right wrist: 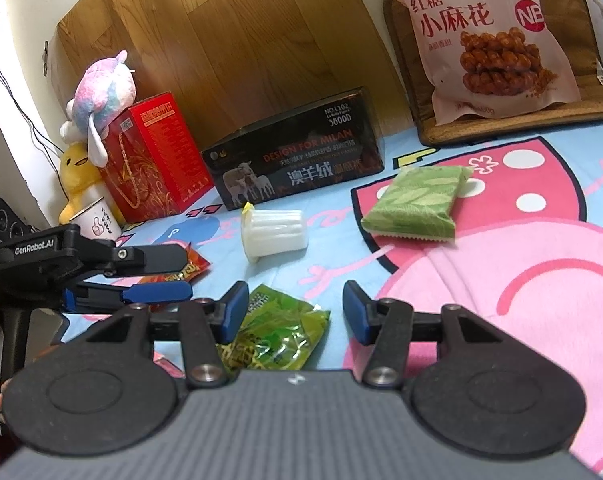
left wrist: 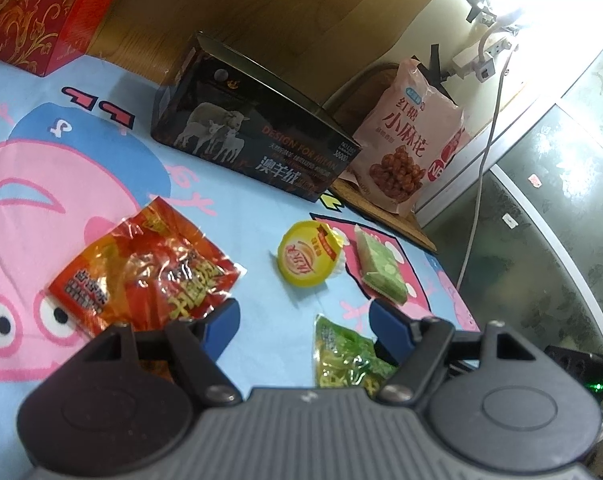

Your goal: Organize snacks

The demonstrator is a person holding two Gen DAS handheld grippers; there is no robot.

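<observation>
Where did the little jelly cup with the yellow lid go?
The jelly cup lies on its side on the cartoon blanket, between the red snack bag and the green packet, in front of the black box.

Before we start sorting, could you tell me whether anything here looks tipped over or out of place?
Yes: the jelly cup lies on its side on the cartoon sheet, its yellow lid facing sideways. Nothing looks spilled.

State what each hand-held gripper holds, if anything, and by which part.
Nothing is held. The left hand-held gripper and the right hand-held gripper both stand open above the crinkly green snack packet, touching nothing.
</observation>
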